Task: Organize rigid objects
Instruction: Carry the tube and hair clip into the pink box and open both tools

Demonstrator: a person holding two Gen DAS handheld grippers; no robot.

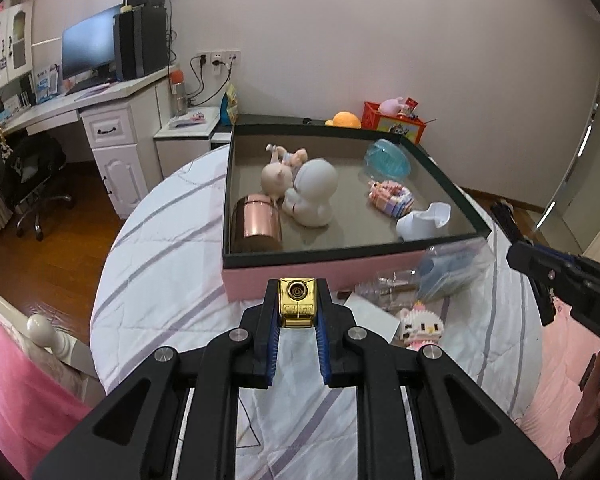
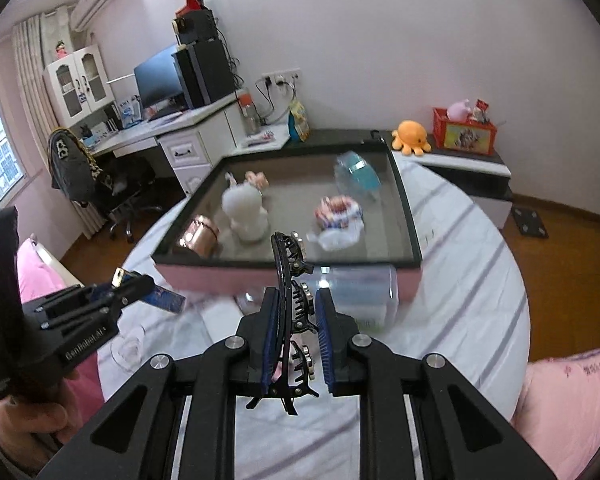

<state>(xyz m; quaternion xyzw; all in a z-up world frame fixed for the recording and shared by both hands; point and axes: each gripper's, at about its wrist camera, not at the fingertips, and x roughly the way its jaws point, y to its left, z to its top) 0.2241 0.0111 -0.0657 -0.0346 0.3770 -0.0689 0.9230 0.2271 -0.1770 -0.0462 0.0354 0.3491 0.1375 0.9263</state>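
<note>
Holding a small gold metal lighter (image 1: pixel 297 303) clamped in the left tool (image 1: pixel 296 320) and a black plastic claw hair clip (image 2: pixel 294 320) clamped in the right tool (image 2: pixel 296 332), both short of the pink-sided, dark-rimmed box (image 1: pixel 284 274) already containing several figurines, while a pink-and-white brick-built cat figure (image 1: pixel 420 330) waits on the bed's striped white sheet (image 1: pixel 172 280).

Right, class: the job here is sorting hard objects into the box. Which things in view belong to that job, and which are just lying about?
Part of the job:
- gold lighter, in the left gripper
- black hair claw, in the right gripper
- pink box
- block figure on the bed

Just lying about:
- orange octopus plush
- monitor
- office chair
</note>
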